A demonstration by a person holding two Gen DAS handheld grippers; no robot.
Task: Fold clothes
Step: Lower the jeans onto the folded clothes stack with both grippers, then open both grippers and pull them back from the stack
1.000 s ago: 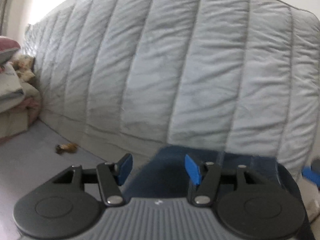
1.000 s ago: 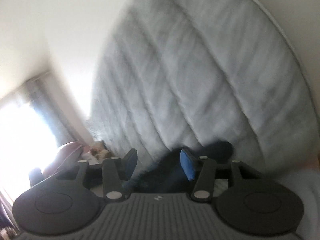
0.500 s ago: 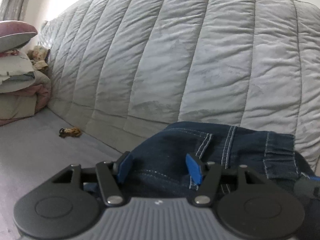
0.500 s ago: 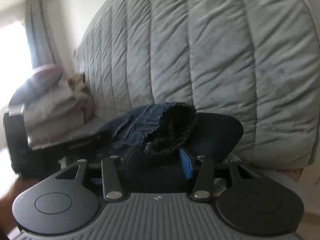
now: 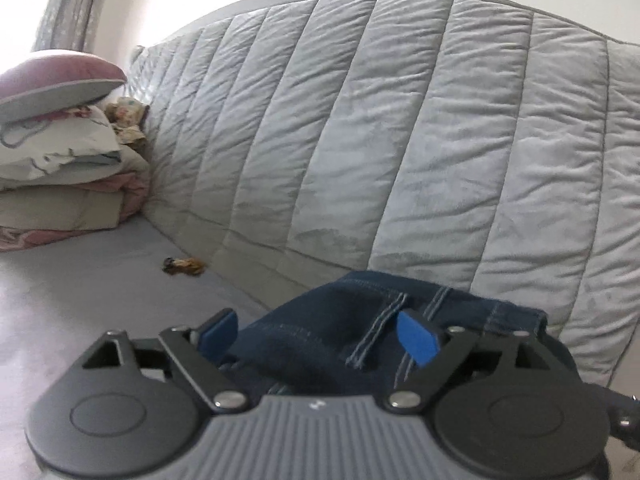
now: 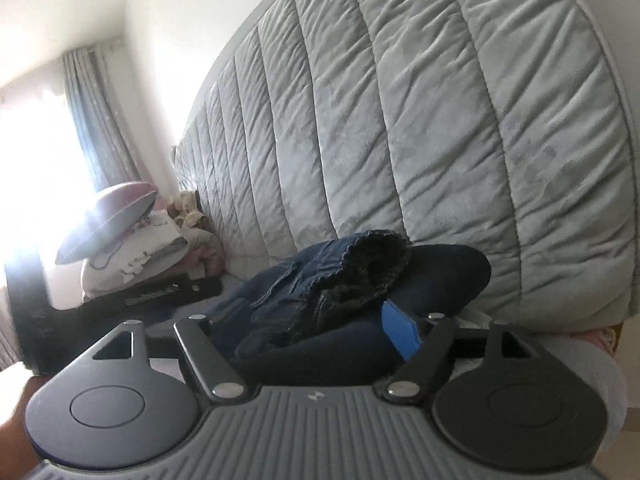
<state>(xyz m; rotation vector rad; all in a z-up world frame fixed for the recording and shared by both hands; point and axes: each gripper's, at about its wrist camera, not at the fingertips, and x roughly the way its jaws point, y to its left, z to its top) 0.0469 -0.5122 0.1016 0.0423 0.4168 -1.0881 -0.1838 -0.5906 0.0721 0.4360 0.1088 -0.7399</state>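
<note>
**Both grippers letting go of dark jeans on a grey bed**

Directly ahead, filling most of both wrist views, stands a tall grey quilted headboard (image 5: 400, 140) with vertical stitched channels. It blocks everything behind it except a strip of white wall (image 6: 180, 20) above. Below it lies the flat grey mattress surface (image 5: 80, 280), bare apart from what follows.

At the far end of the bed sits a stack of folded bedding (image 5: 60, 184), cream, green and pink layers, topped by a mauve cushion (image 5: 52, 76). A grey curtain (image 6: 92, 112) hangs beside a very bright window behind the stack.

Against the foot of the headboard lies a bundle of dark blue jeans (image 5: 360, 328) with pale double stitching. In the right wrist view its fuzzy dark lining shows at an open cuff (image 6: 372, 268).

The left gripper (image 5: 320, 332) has its jaws opening, spread wide; the denim sits between the blue pads, but they are not pressing it. The right gripper (image 6: 304, 332) is also opening, released, with the jeans between its fingers; only its right-hand blue pad (image 6: 400, 332) shows, the other is hidden by cloth.

A small brown crumpled object (image 5: 184, 266), too blurred to identify, lies alone on the mattress near the headboard.
</note>
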